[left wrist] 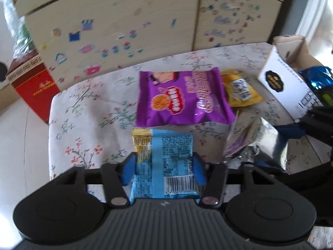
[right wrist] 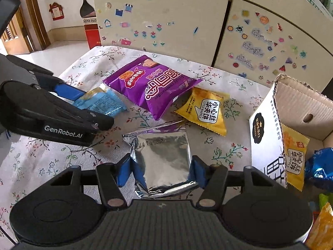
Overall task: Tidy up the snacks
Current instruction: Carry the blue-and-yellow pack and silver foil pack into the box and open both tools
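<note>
My left gripper [left wrist: 164, 160] is shut on a blue and yellow snack packet [left wrist: 166, 145], its blue pads pressing both long edges just above the floral tablecloth [left wrist: 83, 108]. The right wrist view shows that packet [right wrist: 104, 104] in the left gripper [right wrist: 89, 106] from the side. My right gripper [right wrist: 161, 164] has a crumpled silver foil packet [right wrist: 164, 150] between its pads, and both pads touch the packet's sides. A large purple snack bag [right wrist: 149, 85] lies behind both. To its right lies a yellow waffle packet [right wrist: 206, 110].
A white cardboard box [right wrist: 262, 137] stands open at the right, with another yellow waffle packet [right wrist: 295, 158] and a shiny blue wrapper [right wrist: 318, 166] inside. A sticker-covered cabinet [left wrist: 124, 20] backs the table. A red box [left wrist: 35, 83] sits on the floor at the left.
</note>
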`<state>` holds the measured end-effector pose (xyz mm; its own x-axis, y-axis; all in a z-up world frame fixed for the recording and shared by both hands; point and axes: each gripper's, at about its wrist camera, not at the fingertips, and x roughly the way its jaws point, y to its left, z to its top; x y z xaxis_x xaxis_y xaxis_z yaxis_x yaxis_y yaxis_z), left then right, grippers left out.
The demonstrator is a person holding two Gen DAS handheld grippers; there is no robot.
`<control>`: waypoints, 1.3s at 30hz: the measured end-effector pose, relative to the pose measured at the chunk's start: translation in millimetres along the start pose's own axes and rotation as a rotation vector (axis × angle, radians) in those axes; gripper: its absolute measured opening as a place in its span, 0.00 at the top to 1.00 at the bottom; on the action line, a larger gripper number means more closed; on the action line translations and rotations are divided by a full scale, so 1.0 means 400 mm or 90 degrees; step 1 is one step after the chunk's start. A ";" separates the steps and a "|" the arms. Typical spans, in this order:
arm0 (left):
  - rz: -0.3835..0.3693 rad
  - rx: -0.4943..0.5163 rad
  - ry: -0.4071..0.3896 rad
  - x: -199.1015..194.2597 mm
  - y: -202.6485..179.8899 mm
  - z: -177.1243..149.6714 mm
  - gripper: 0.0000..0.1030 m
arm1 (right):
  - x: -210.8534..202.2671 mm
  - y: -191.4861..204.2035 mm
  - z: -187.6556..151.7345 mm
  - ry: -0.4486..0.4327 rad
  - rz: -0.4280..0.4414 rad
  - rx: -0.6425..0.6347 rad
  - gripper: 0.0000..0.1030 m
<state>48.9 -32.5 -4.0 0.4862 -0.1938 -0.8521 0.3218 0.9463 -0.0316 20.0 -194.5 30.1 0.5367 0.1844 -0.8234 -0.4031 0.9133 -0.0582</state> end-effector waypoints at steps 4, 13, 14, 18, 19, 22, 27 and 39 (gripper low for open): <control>0.005 0.019 -0.007 -0.003 -0.012 -0.001 0.52 | -0.009 -0.005 -0.002 0.002 -0.008 0.012 0.35; 0.003 0.029 -0.054 -0.051 -0.034 0.017 0.52 | -0.098 -0.018 0.001 -0.041 -0.036 0.041 0.35; 0.001 0.028 -0.058 -0.058 -0.037 0.018 0.52 | -0.109 -0.020 0.001 -0.046 -0.037 0.042 0.35; -0.003 0.034 -0.081 -0.087 -0.055 0.022 0.52 | -0.155 -0.020 -0.004 -0.068 -0.047 0.042 0.35; -0.004 0.035 -0.086 -0.094 -0.058 0.023 0.52 | -0.169 -0.021 -0.008 -0.074 -0.051 0.045 0.35; -0.004 0.042 -0.103 -0.117 -0.067 0.024 0.52 | -0.209 -0.023 -0.021 -0.094 -0.064 0.055 0.35; 0.001 0.051 -0.131 -0.152 -0.077 0.025 0.52 | -0.257 -0.042 -0.028 -0.129 -0.080 0.079 0.35; 0.030 0.035 -0.179 -0.182 -0.081 0.052 0.52 | -0.308 -0.073 -0.016 -0.182 -0.110 0.110 0.35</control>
<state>19.9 -54.6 70.0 0.7051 -0.2219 -0.6735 0.3339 0.9418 0.0393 -39.2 -246.4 129.5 0.7810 0.0945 -0.6173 -0.1711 0.9830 -0.0661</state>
